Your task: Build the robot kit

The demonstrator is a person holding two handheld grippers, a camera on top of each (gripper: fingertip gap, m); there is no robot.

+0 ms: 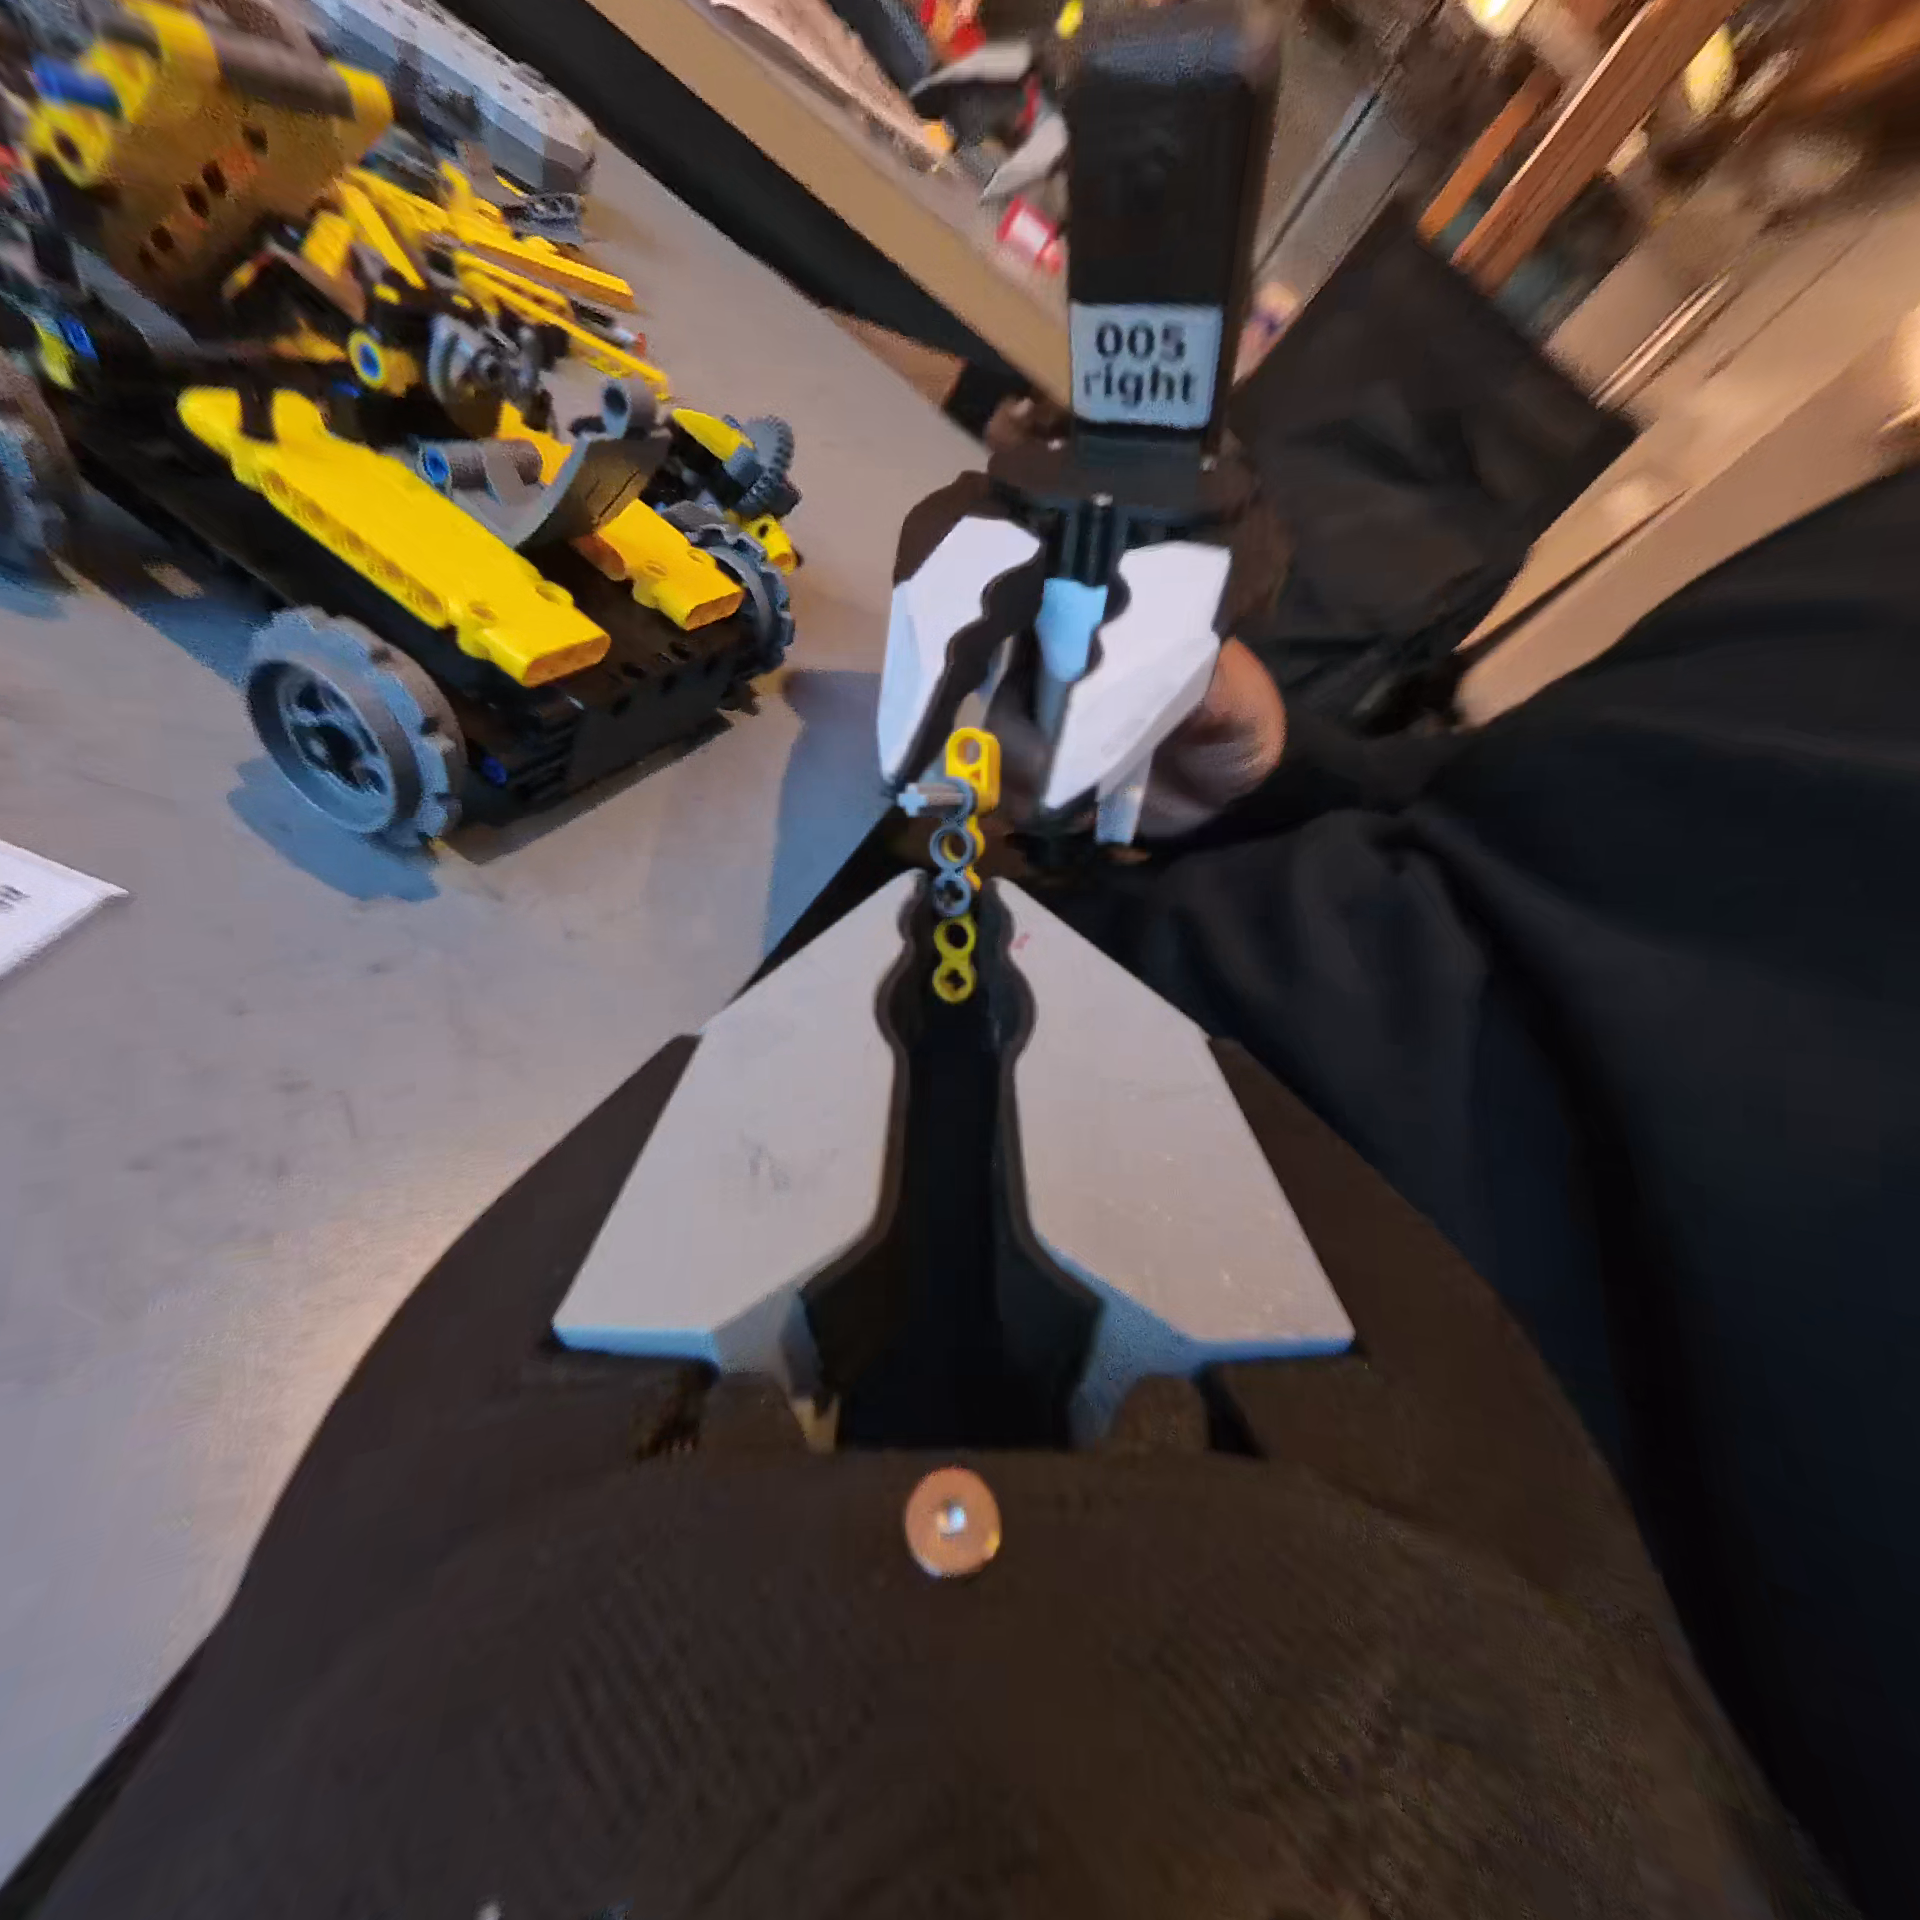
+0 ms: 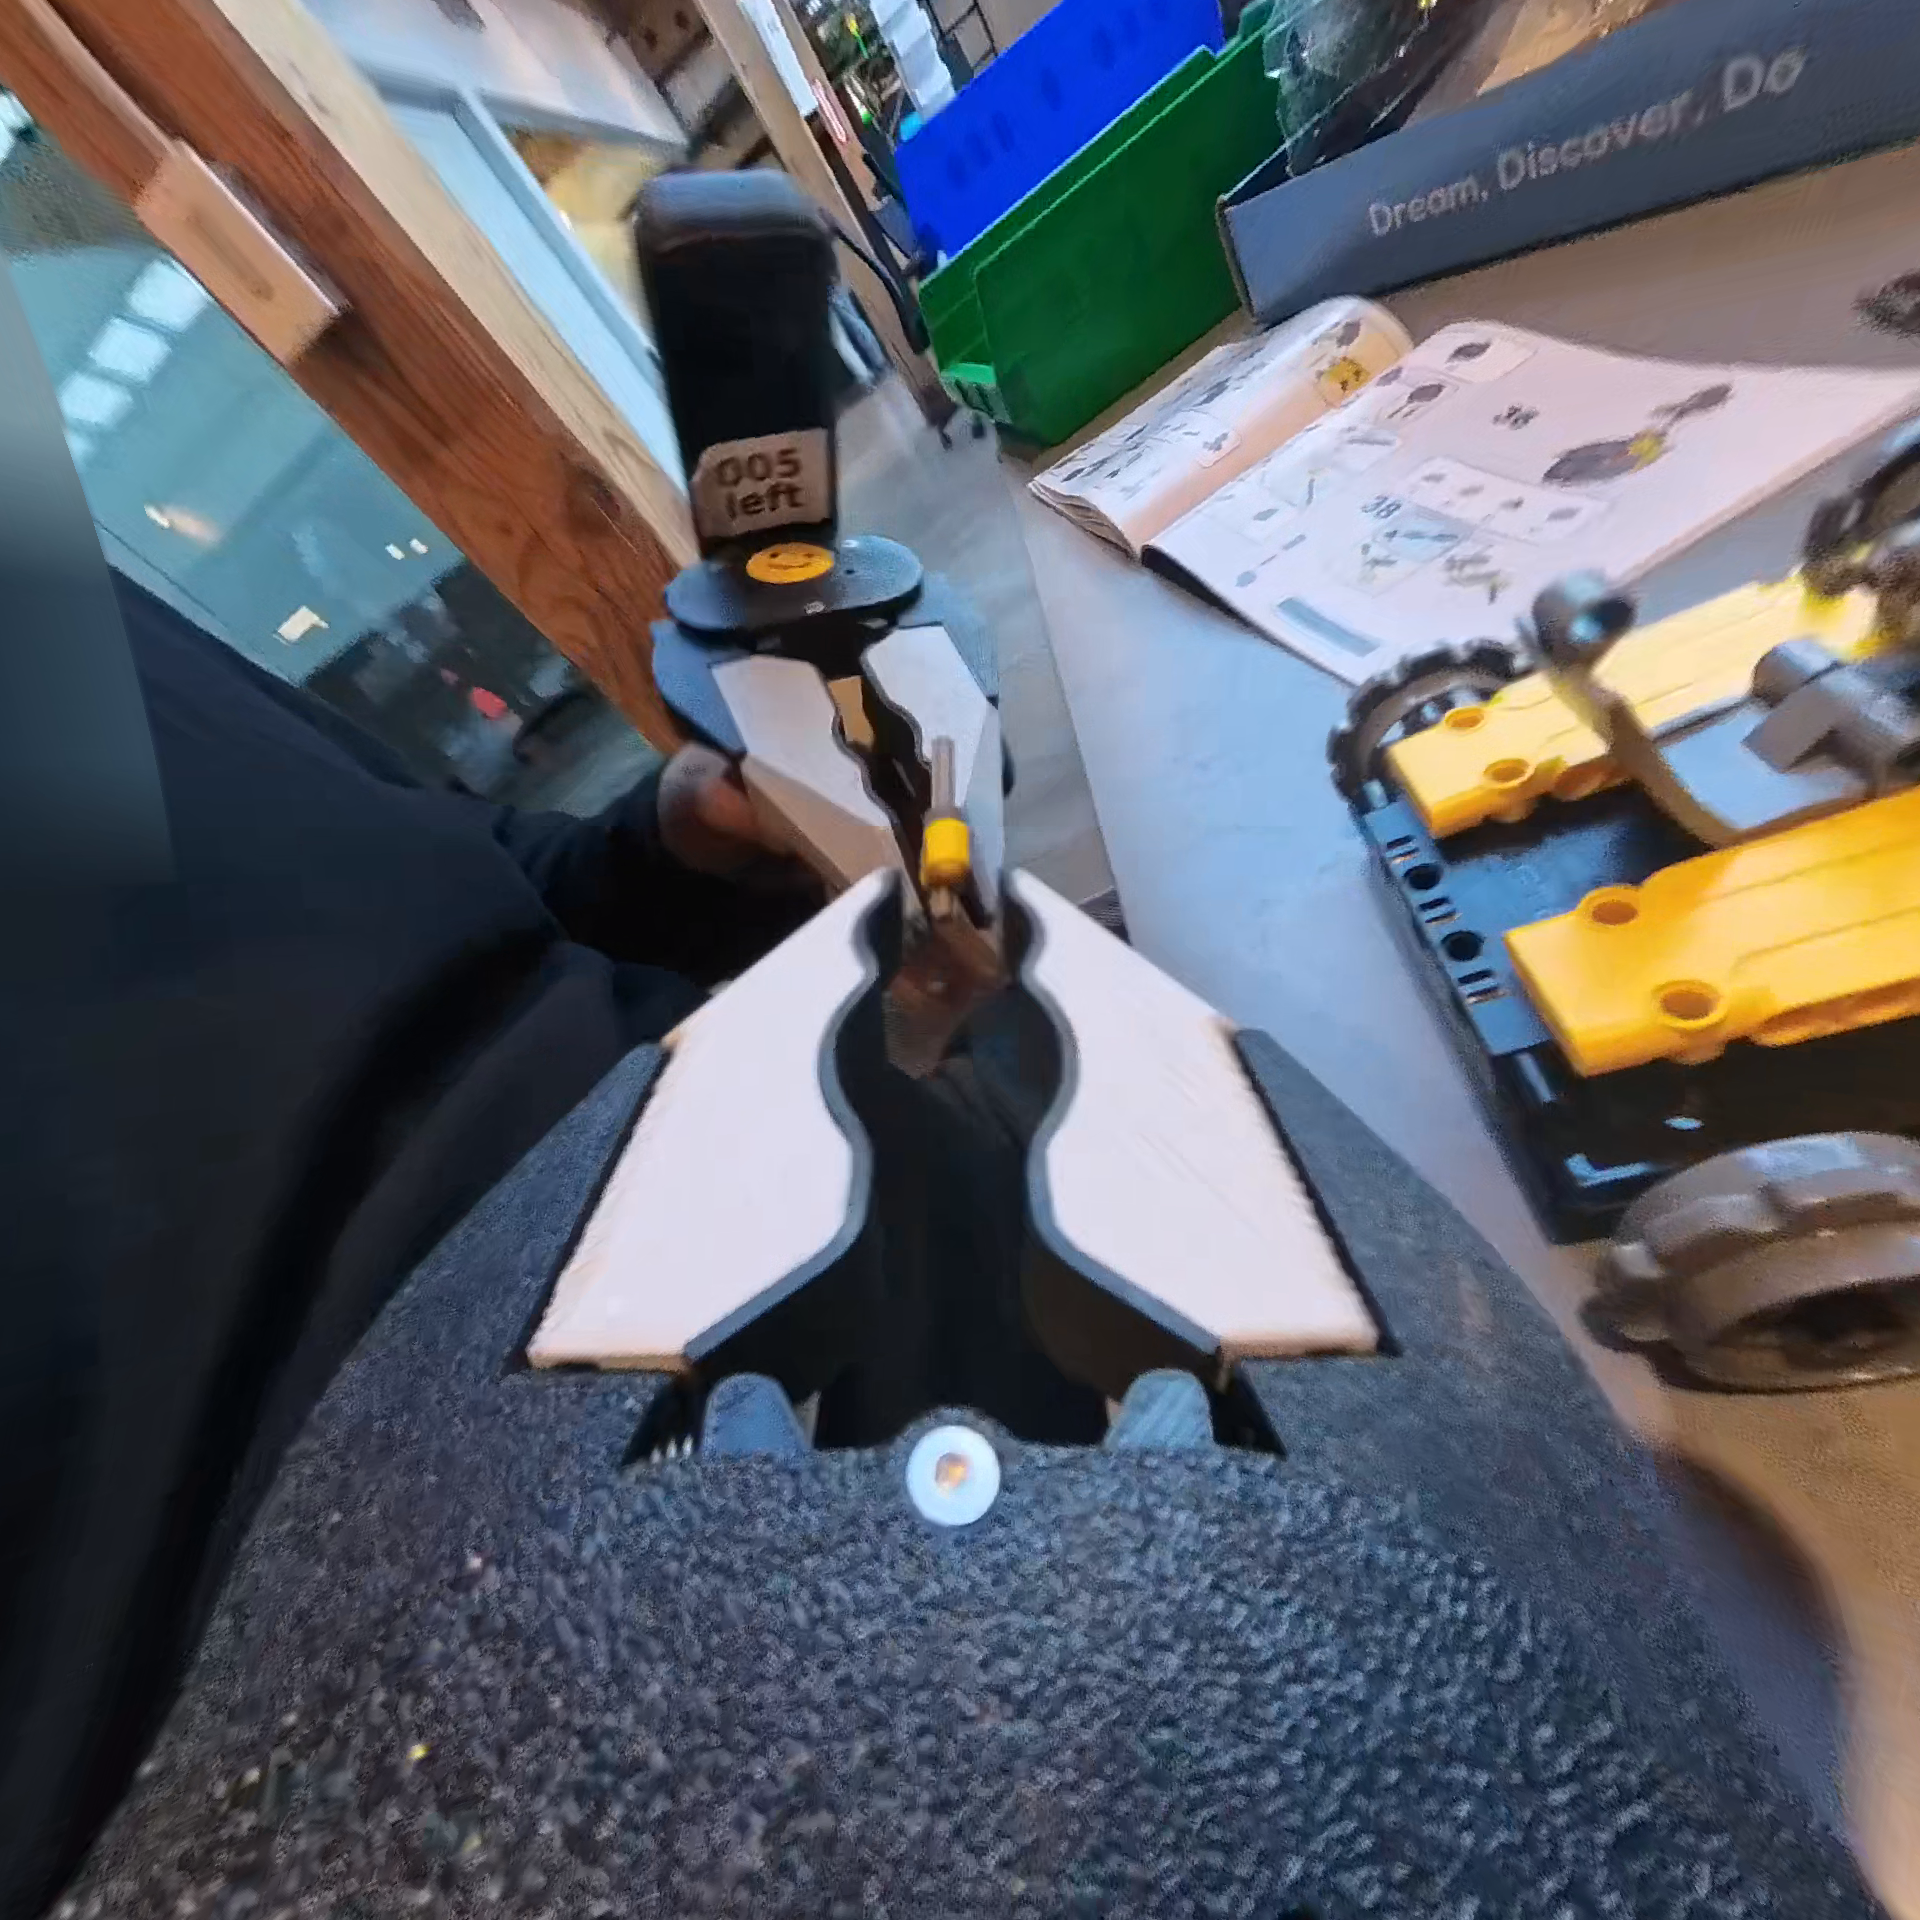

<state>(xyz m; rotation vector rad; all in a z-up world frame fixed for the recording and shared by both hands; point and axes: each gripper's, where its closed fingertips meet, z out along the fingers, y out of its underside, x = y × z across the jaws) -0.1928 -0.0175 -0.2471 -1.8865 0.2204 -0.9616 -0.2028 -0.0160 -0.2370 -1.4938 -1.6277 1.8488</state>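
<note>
- Left hand-held gripper (image 1: 956,914) clamps a yellow holed beam (image 1: 953,961) at its fingertips.
- Right hand-held gripper (image 2: 951,894) is narrowed, apparently pinching the beam's grey axle (image 2: 942,774); contact blurred.
- Yellow-black model vehicle (image 1: 416,540) stands on the table (image 1: 260,1091), well apart.

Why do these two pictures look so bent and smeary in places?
Left wrist view: the wide lens bows the table edge, the toy truck is motion-smeared, and the yellow holed strip in the left claw stays fairly sharp. Right wrist view: the booklet and truck are soft, and the edges blur most.
</note>
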